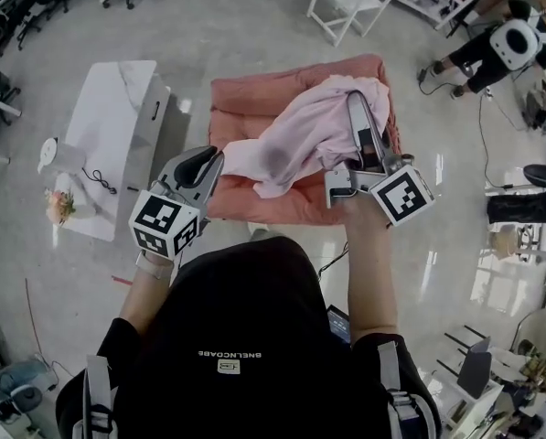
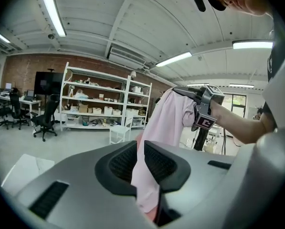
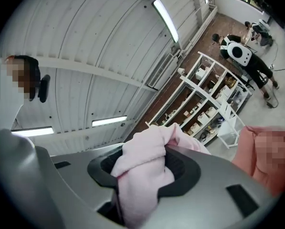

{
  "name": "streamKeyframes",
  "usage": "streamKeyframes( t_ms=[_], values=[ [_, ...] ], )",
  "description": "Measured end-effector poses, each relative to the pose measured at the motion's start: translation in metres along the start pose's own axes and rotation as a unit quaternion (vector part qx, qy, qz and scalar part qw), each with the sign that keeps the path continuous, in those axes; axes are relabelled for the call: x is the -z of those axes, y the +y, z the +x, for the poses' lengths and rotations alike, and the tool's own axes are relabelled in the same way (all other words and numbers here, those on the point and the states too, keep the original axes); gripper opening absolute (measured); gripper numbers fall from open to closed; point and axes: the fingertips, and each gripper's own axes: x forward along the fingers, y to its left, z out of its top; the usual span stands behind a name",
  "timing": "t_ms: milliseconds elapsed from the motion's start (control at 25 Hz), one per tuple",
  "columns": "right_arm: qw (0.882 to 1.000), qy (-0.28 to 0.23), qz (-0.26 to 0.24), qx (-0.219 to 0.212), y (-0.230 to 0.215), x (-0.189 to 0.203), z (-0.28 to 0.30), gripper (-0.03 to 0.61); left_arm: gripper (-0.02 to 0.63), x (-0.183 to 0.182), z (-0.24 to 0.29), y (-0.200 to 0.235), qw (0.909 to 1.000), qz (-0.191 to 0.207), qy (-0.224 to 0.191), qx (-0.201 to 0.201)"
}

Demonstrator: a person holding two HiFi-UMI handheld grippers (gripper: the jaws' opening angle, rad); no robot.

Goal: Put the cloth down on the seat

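Pale pink cloth (image 1: 295, 140), crumpled, strung between both sets of jaws: thin edge pinched in left gripper (image 1: 208, 160), thick wad clamped in right gripper (image 1: 355, 101); sagging over salmon cushioned seat (image 1: 245, 94) beneath the jaws

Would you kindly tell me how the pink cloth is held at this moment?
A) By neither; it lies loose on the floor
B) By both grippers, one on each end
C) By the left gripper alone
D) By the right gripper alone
B: the left gripper has a thin fold of the cloth pinched between its jaws, and the right gripper is shut on a thicker bunch of it.
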Motion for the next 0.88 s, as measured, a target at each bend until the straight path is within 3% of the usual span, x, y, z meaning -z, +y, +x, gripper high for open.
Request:
streamKeyframes(
  t_ms=[320,520,880],
  values=[
    [0.998,0.013,0.001,0.059,-0.043,0.014,-0.039,0.199,0.054,0.010,0.019,-0.017,0.9993,0.001,0.026,0.026],
    [0.997,0.027,0.025,0.065,-0.063,0.036,-0.049,0.199,0.057,0.018,0.029,-0.023,0.9986,-0.003,0.043,0.031],
    [0.991,0.095,0.030,0.089,-0.107,0.095,-0.060,0.199,0.057,0.037,0.030,-0.017,0.9984,-0.013,0.055,0.000]
  ],
)
